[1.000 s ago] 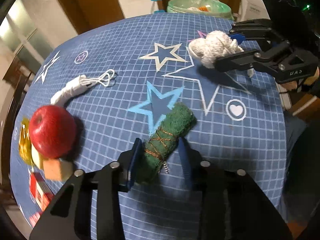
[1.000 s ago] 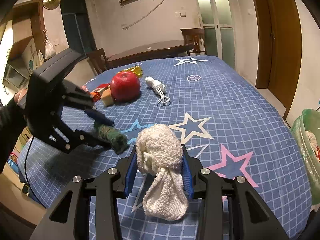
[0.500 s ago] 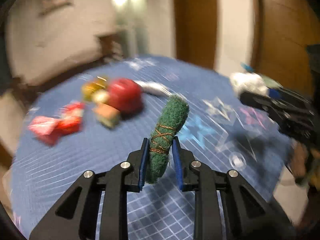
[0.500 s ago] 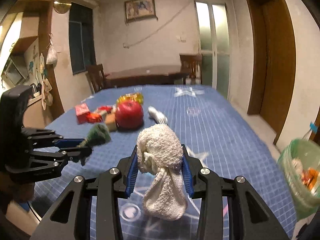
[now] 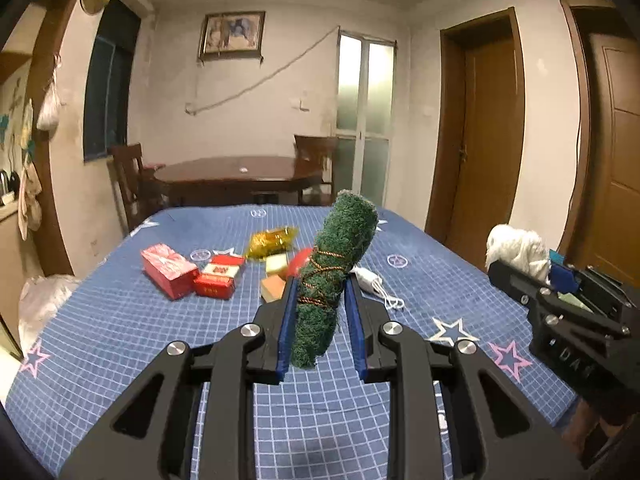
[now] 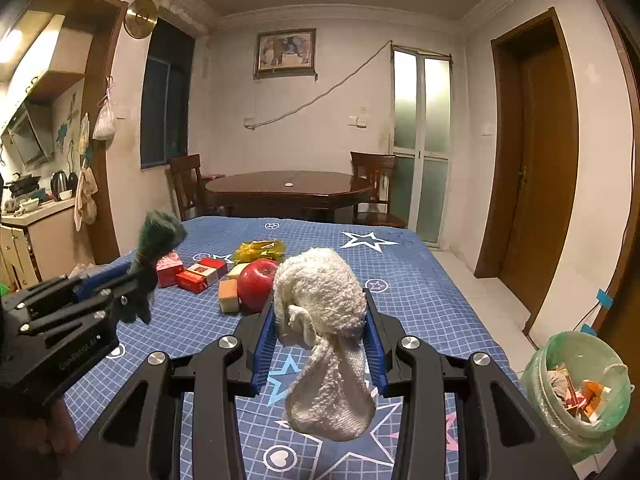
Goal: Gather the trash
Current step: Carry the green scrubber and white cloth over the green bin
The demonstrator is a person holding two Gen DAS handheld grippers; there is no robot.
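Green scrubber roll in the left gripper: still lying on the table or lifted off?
Lifted. The green roll stands nearly upright, clamped between the left gripper pads, its lower end hanging clear above the blue tablecloth.

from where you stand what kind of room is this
Most likely a home dining room that opens onto a kitchen. A round wooden dining table with chairs stands at the back, a counter with a kettle shows at far left, and a framed picture hangs on the wall.
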